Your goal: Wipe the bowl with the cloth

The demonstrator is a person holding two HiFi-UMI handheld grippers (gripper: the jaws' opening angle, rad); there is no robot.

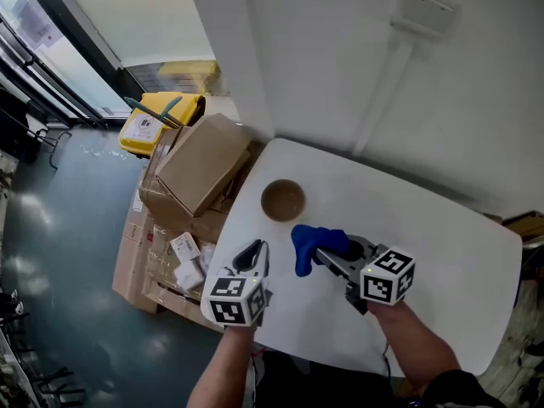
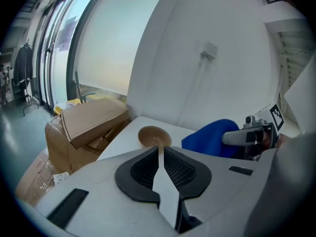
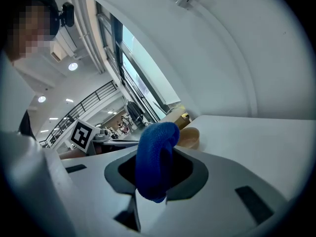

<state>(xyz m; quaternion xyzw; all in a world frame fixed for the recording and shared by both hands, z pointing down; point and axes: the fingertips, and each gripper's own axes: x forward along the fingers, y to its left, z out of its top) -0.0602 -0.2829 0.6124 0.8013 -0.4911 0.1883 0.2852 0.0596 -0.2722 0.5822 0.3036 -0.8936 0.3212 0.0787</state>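
Observation:
A small brown bowl stands upright on the white table, near its far left corner. My right gripper is shut on a blue cloth, held above the table just short of the bowl; the cloth bulges between the jaws and the bowl peeks out behind it. My left gripper hovers at the table's left edge, nearer than the bowl, its jaws shut with nothing between them. From the left gripper view, the bowl lies straight ahead and the cloth to the right.
Cardboard boxes are stacked on the floor left of the table, with a yellow case behind them. A white wall with a cable duct runs along the table's far side. The table's right half is bare.

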